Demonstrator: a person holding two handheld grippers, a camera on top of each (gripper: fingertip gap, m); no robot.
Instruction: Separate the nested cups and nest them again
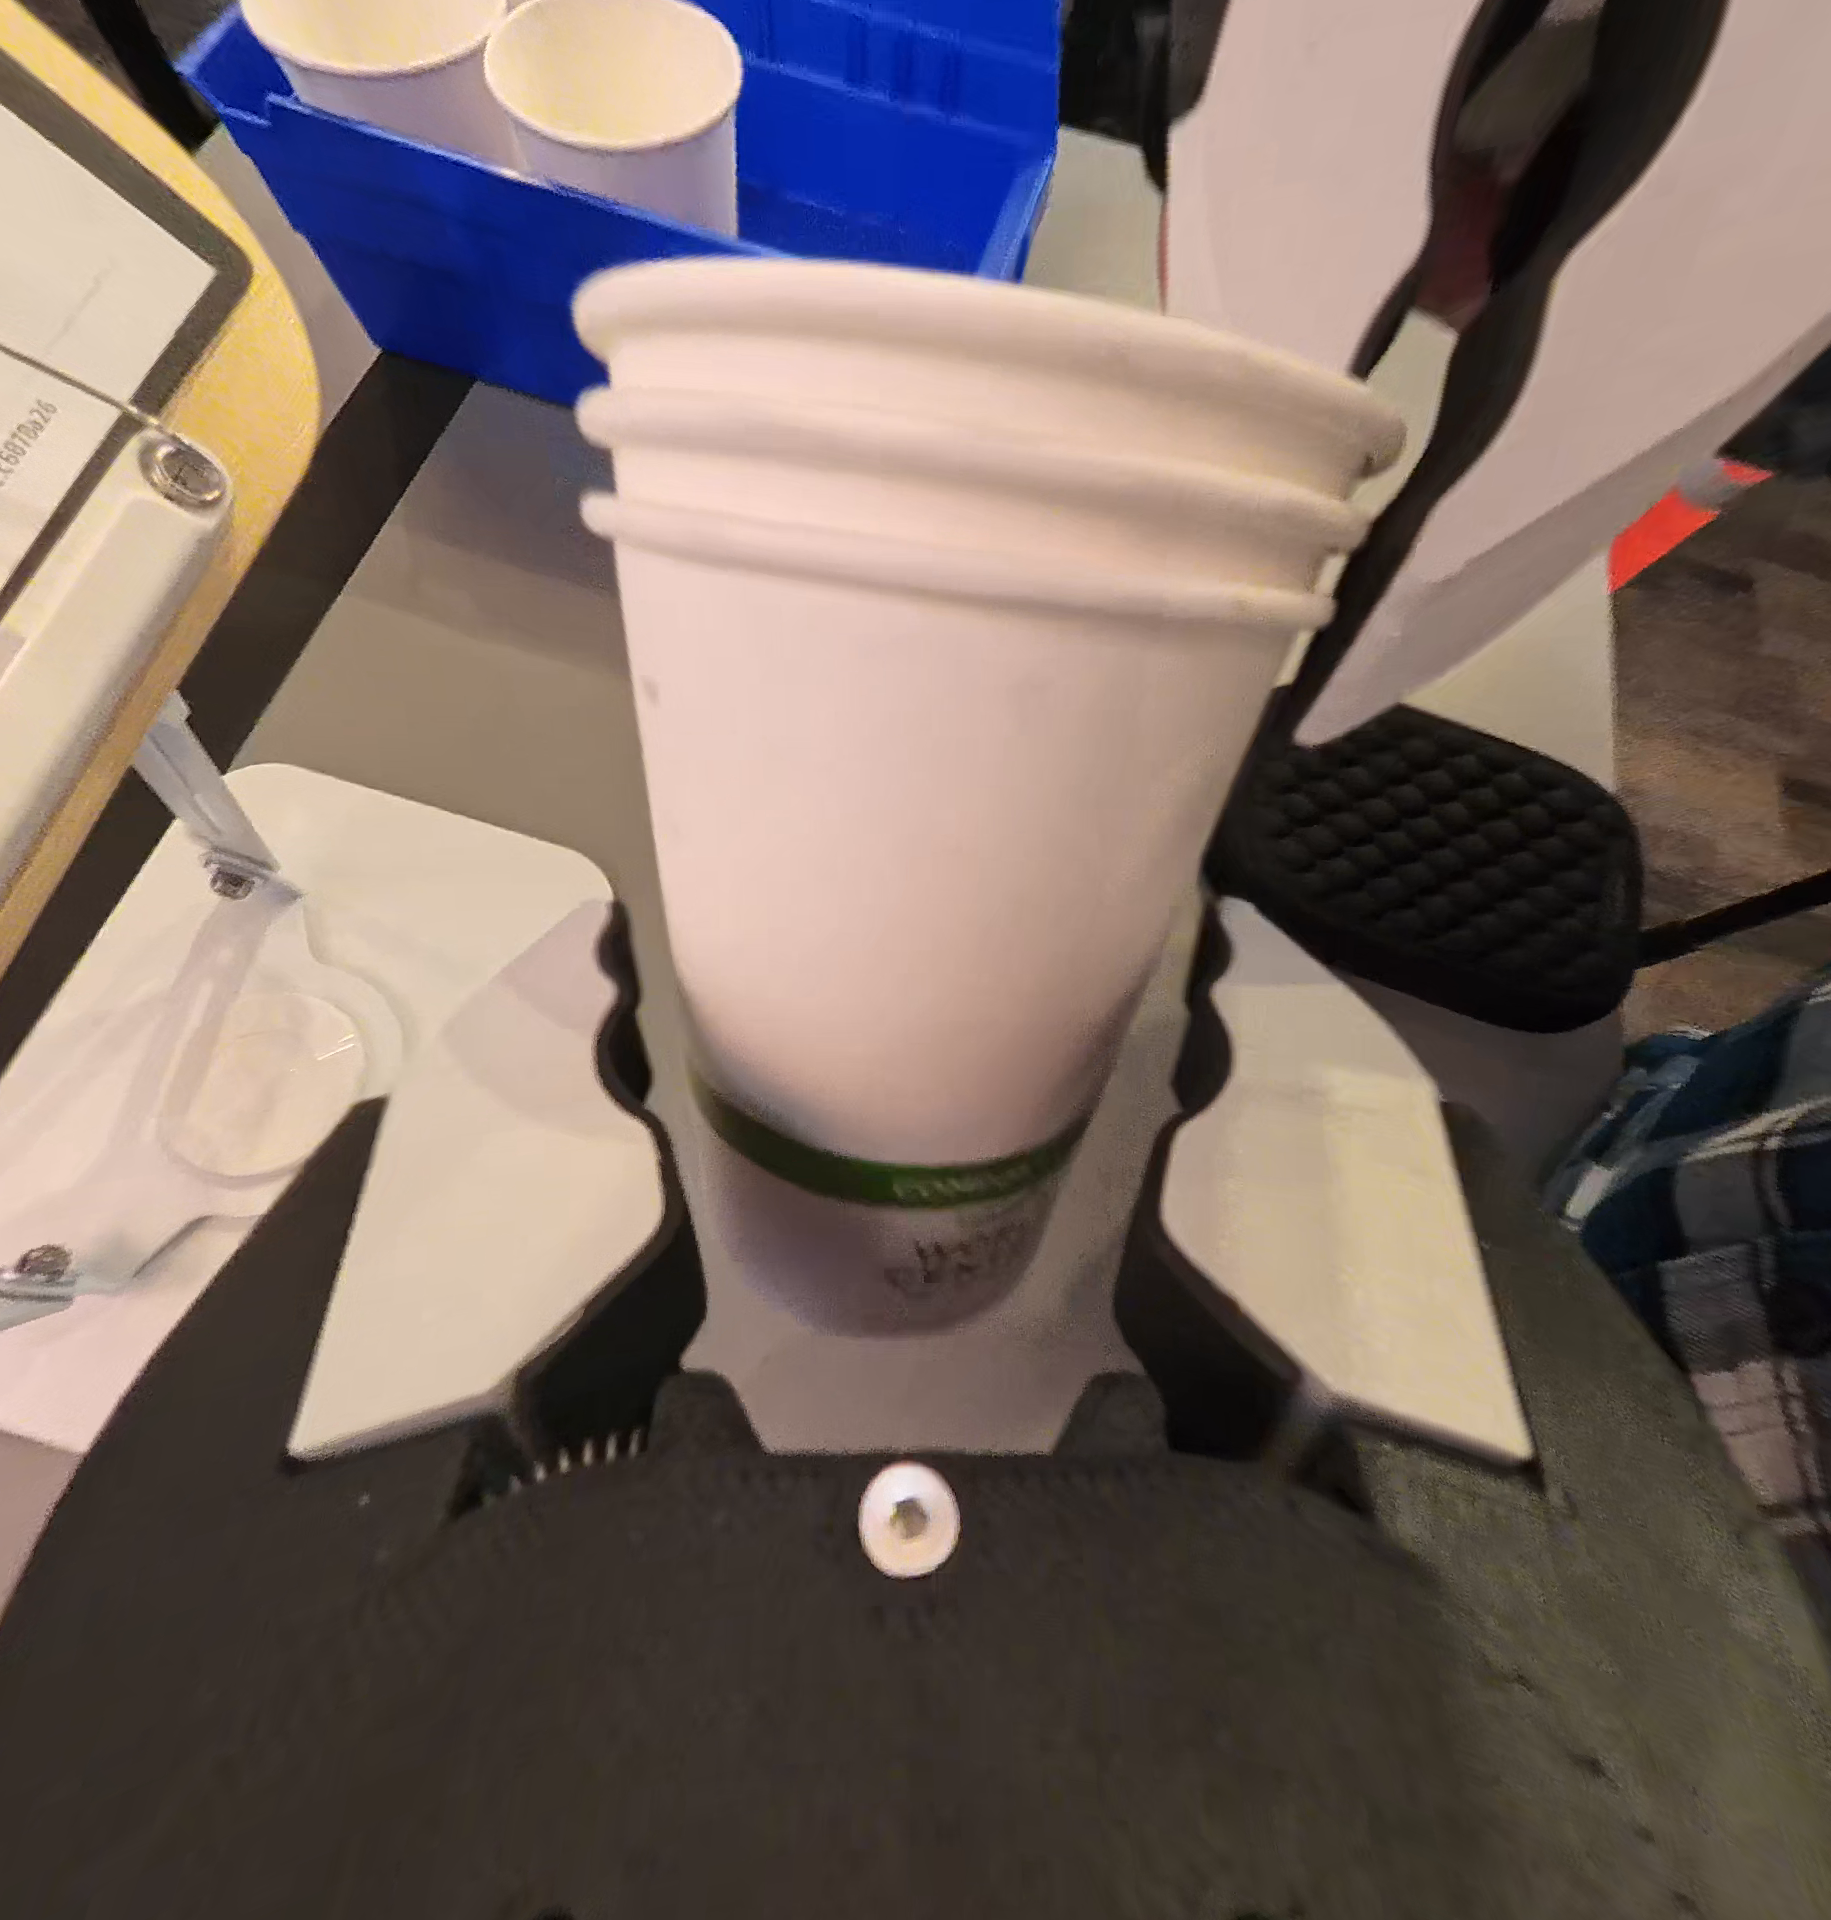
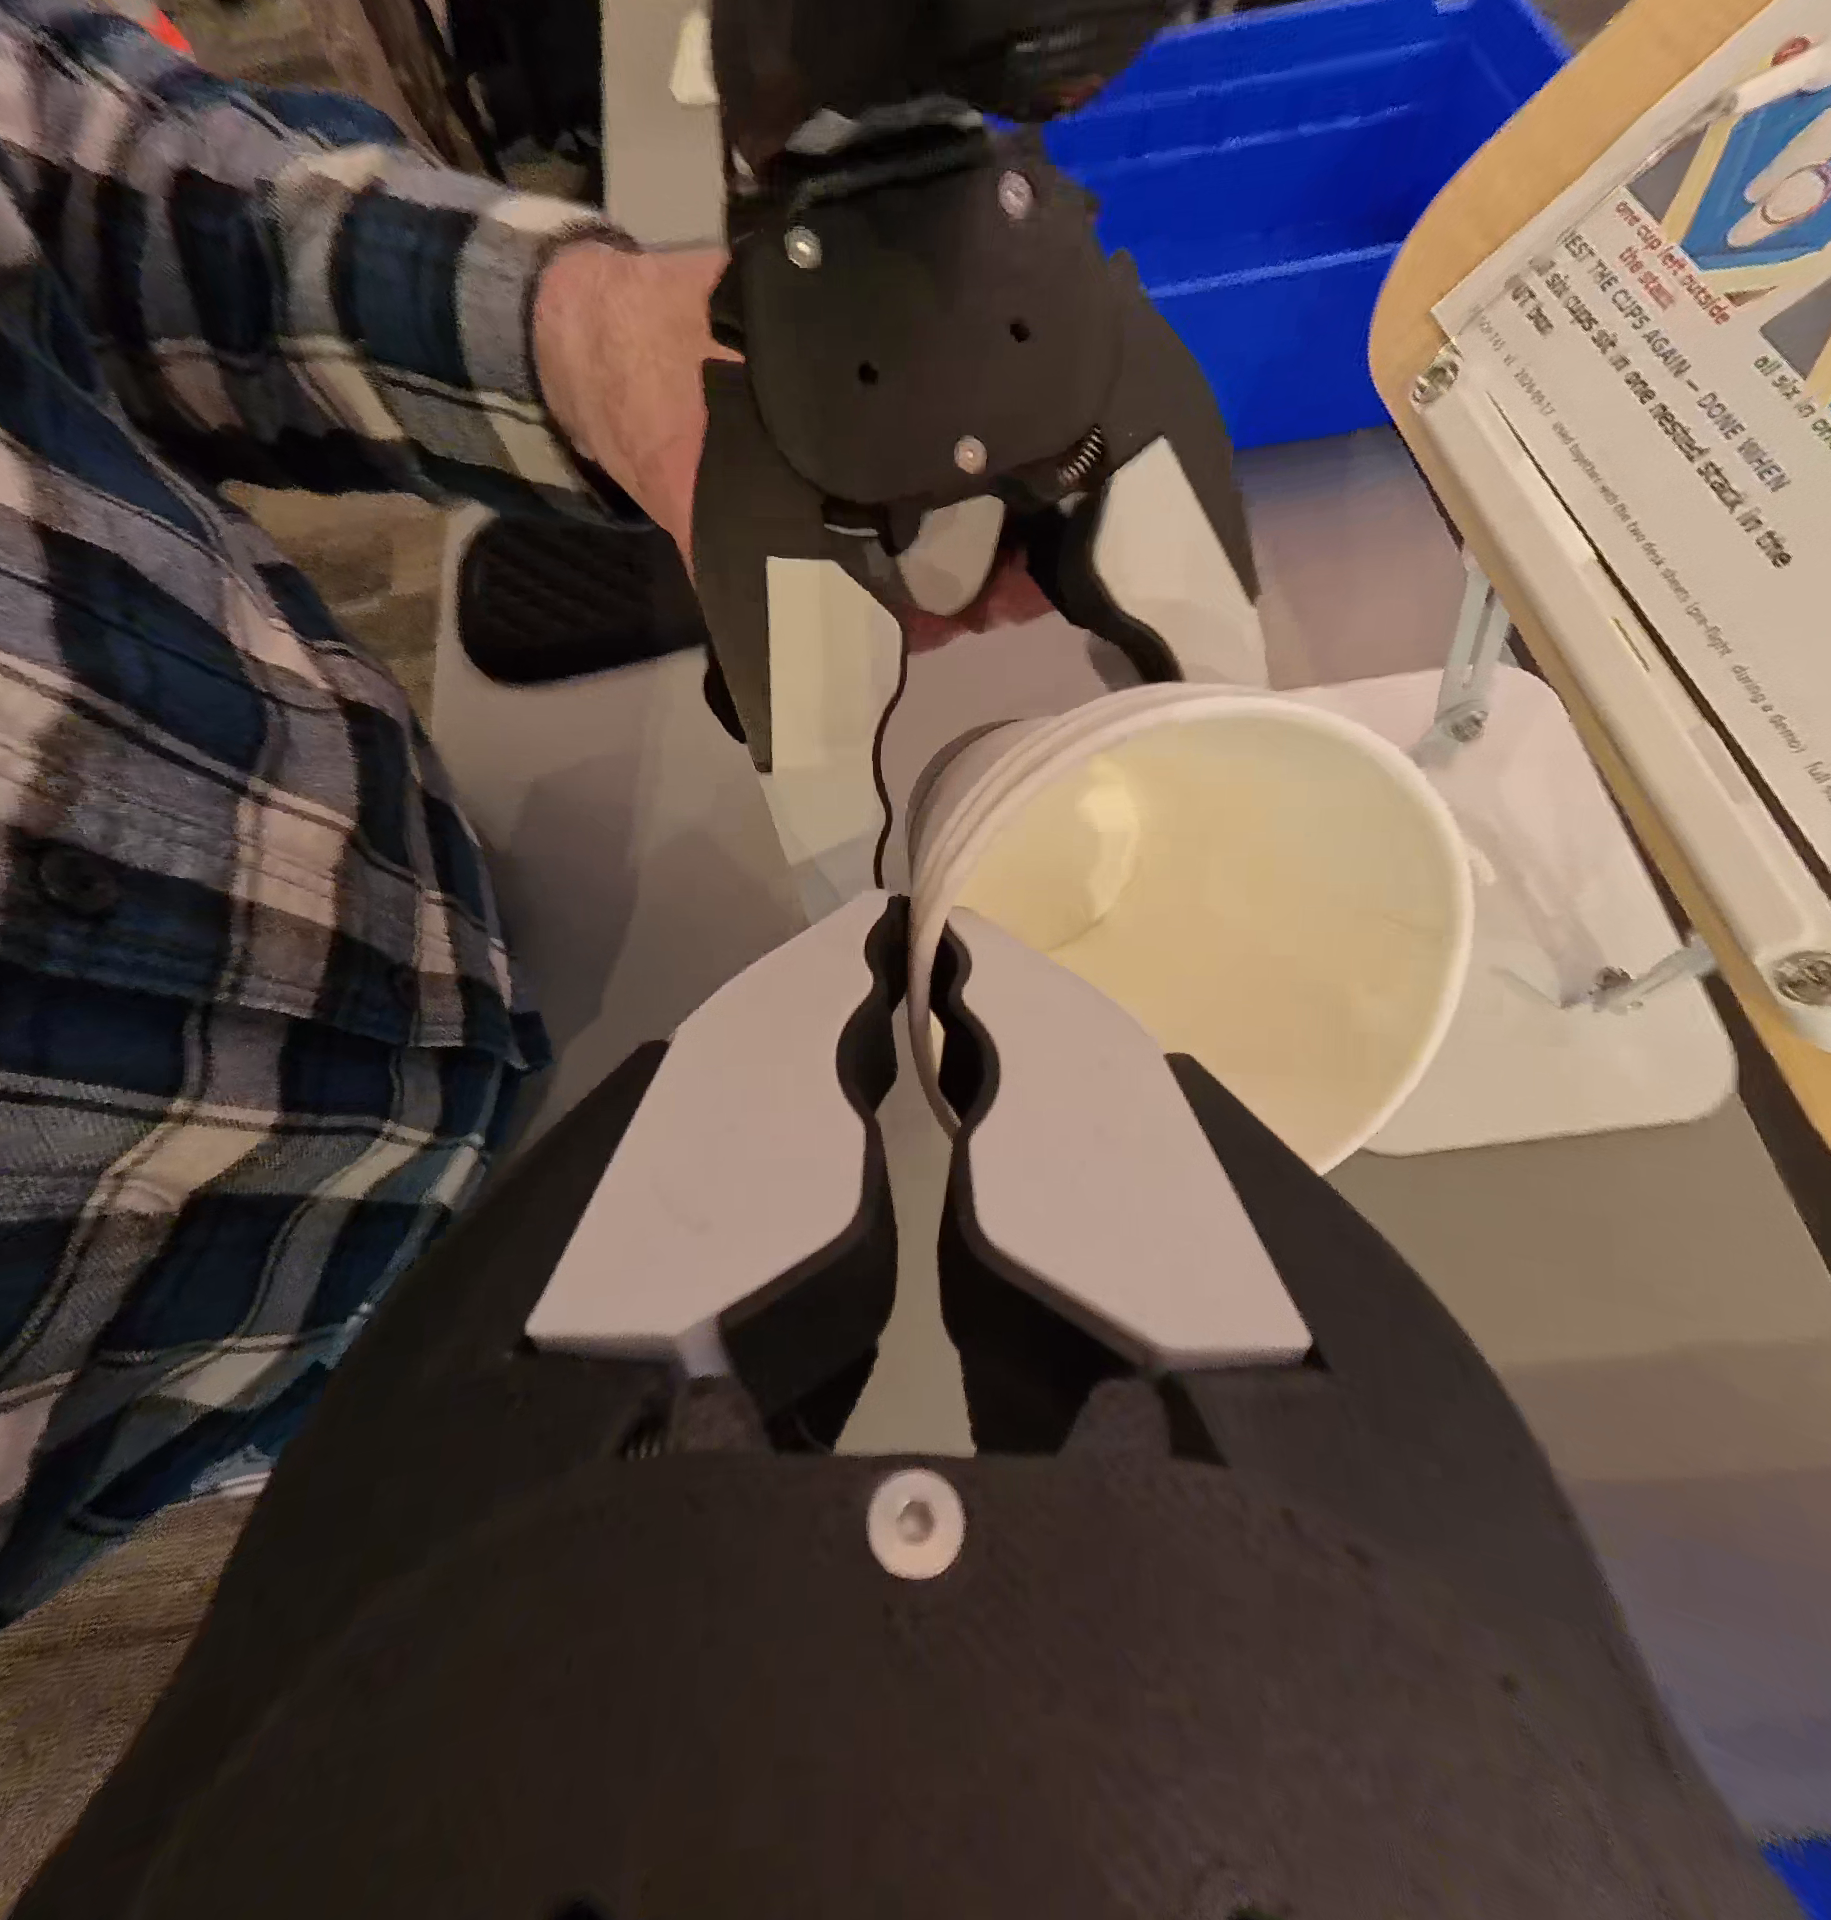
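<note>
Paper cup stack (image 1: pixel 952 644) hung above the worktop, light and crushable. Your left gripper (image 1: pixel 911 997) clasped its lower wall; your right gripper (image 2: pixel 916 997) pinched the innermost rim (image 2: pixel 926 997). Grip gently there.

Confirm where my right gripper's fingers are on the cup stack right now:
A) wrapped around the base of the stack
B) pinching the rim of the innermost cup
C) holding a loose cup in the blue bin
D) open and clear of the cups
B: the right gripper has its two fingers closed on the thin rim wall of the innermost cup, while the left gripper holds the stack lower down.
</note>
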